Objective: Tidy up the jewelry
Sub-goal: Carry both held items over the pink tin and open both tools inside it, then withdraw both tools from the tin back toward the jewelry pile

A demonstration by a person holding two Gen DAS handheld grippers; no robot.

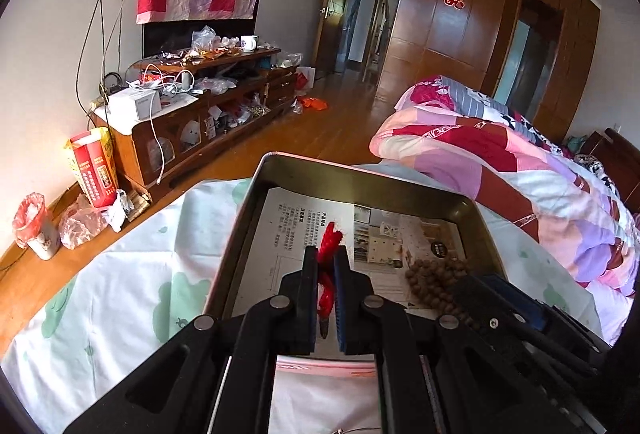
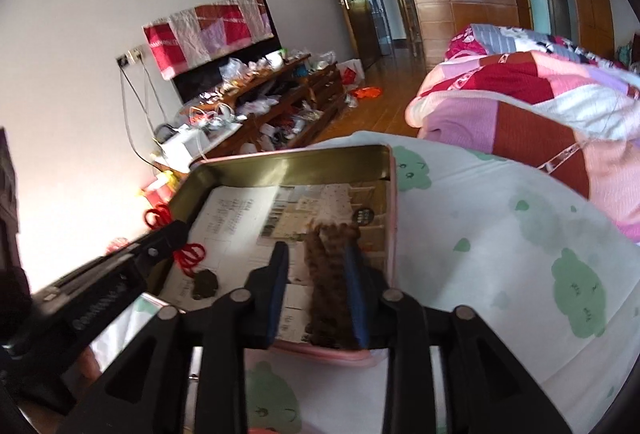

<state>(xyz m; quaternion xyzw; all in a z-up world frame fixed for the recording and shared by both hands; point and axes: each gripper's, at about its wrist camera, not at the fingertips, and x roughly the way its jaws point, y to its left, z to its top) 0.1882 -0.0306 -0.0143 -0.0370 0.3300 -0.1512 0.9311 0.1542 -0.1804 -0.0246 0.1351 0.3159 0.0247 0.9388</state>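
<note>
Red cord (image 1: 329,246) was clenched in my left hand-held gripper (image 1: 325,254) over the tin (image 1: 360,173); my right hand-held gripper (image 2: 316,254) stood released around brown beads (image 2: 330,274)

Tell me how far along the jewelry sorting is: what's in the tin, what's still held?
Nearly done, it seems. The brown wooden bead strand lies in the paper-lined gold metal tin, between the right gripper's open jaws. In hand: the left gripper is shut on the red braided cord, whose dark pendant hangs over the tin. Left: release the cord and withdraw. I see no other jewelry on the sheet.
</note>
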